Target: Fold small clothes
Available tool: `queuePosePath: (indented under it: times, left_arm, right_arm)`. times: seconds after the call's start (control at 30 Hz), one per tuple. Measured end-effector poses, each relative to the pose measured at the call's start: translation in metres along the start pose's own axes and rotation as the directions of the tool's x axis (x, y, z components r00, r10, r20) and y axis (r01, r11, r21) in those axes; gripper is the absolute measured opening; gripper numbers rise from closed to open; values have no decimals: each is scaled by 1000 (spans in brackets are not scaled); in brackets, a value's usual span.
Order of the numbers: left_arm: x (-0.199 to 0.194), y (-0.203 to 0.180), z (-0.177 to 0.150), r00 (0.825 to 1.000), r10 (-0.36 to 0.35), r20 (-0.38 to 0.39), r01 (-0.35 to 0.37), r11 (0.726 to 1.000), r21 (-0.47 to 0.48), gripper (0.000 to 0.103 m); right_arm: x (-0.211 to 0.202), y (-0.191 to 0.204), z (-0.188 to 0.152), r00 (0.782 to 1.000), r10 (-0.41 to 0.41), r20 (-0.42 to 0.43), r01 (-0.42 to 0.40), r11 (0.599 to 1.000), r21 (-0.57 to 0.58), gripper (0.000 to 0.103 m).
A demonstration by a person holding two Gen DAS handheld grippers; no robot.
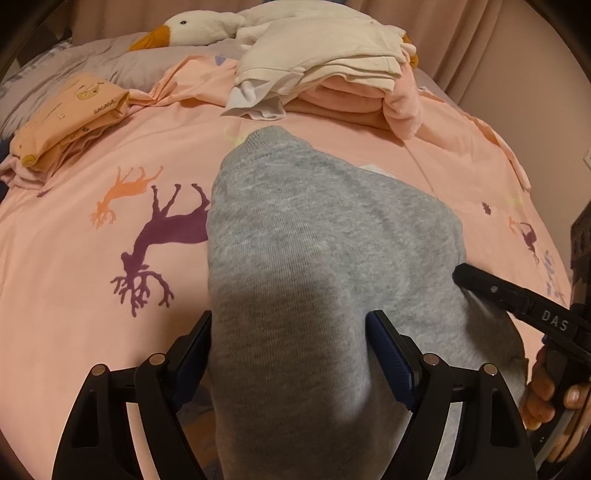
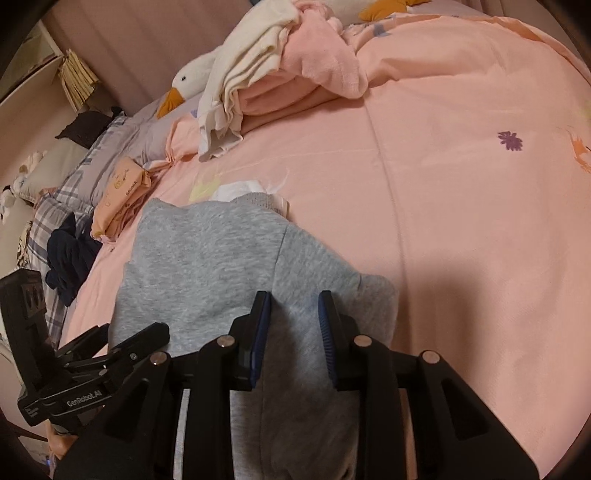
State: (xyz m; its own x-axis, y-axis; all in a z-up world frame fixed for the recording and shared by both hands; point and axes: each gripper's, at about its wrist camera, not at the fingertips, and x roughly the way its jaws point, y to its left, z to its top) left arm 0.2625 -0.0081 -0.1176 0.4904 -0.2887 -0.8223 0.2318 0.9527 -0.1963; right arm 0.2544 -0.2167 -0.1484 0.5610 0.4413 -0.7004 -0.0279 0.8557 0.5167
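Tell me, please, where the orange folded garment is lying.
In the left wrist view, the orange folded garment lies at far left on the pink duvet, below the goose plush.

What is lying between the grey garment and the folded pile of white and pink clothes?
Only bare pink bedcover, plus a bit of white cloth showing at the grey garment's far edge. The pile sits apart. Both wrist views show this.

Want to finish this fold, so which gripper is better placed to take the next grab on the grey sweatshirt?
Probably the left gripper: its jaws stand wide astride the grey sweatshirt. The right gripper has only a narrow gap over the fabric's edge.
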Motion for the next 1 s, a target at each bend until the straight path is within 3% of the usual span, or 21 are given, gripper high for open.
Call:
queuePosePath:
  times: [0.5, 0.63, 0.73, 1.0]
  left_arm:
    - [-38, -3, -51, 1000, -17, 22, 17, 1000, 3, 82]
    - [-37, -5, -62, 1000, -19, 4, 19, 1000, 9, 82]
    - [-33, -4, -68, 999, -31, -13, 31, 1000, -4, 82]
    - [-43, -7, -79, 1000, -18, -17, 18, 1000, -7, 82]
  right_arm:
    - [-52, 24, -46, 997, 50, 57, -37, 977, -209, 30]
    - [-53, 27, -59, 999, 26, 46, -14, 969, -246, 29]
    - [-47, 24, -65, 1000, 0, 27, 7, 970, -243, 28]
    - [-61, 21, -71, 999, 22, 45, -12, 978, -209, 28]
